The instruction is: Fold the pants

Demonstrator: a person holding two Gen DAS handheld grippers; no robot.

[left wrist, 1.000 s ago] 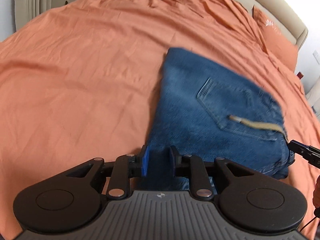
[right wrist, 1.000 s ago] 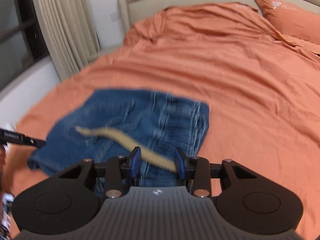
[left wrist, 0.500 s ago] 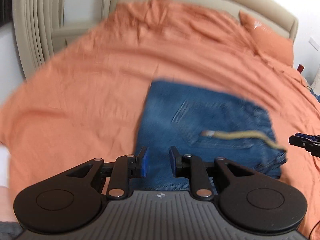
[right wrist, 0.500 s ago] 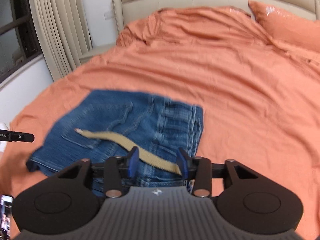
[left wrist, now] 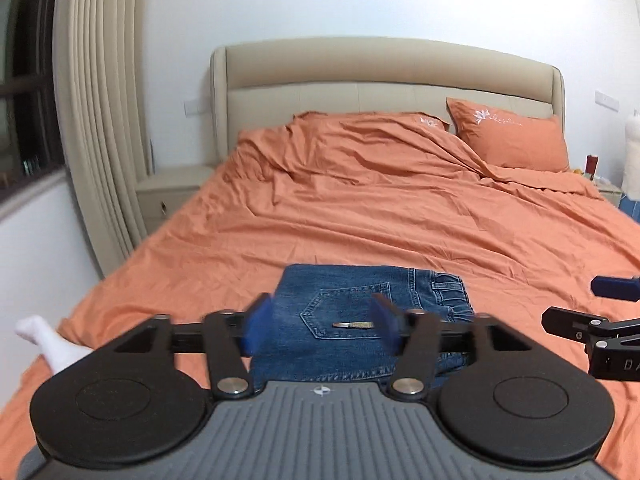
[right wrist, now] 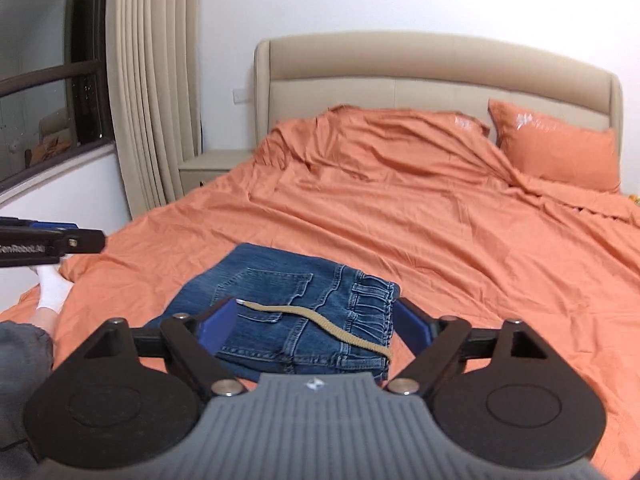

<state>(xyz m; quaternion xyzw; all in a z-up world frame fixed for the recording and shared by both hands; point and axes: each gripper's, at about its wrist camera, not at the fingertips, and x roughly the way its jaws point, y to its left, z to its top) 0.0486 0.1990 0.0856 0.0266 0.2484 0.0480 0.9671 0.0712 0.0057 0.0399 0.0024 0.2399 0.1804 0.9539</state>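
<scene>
Plainly, the folding looks as good as done. At the far left of the bed (left wrist: 360,208) a foot in a white sock (left wrist: 44,340) rests on the orange sheet. The left gripper (left wrist: 320,322) hangs above the near edge of the bed with its jaws spread wide and nothing between them. Just past it lie the jeans (left wrist: 360,312), folded into a compact, roughly square stack near the foot of the bed, back pocket facing up, with a tan drawstring (right wrist: 320,320) trailing loose across the top from the waistband. The right gripper (right wrist: 316,326) hovers above the same stack, its jaws also wide and holding nothing. Farther right, an orange pillow (left wrist: 516,142) leans against the beige headboard.

Judging from the tidy stack and both grippers free, the step in hand is the release and pull-away after the last fold. What remains, if anything, is small: the loose drawstring could be tucked under or into the waistband, which calls for a narrow pinch on the cord without dragging the top layer askew.
</scene>
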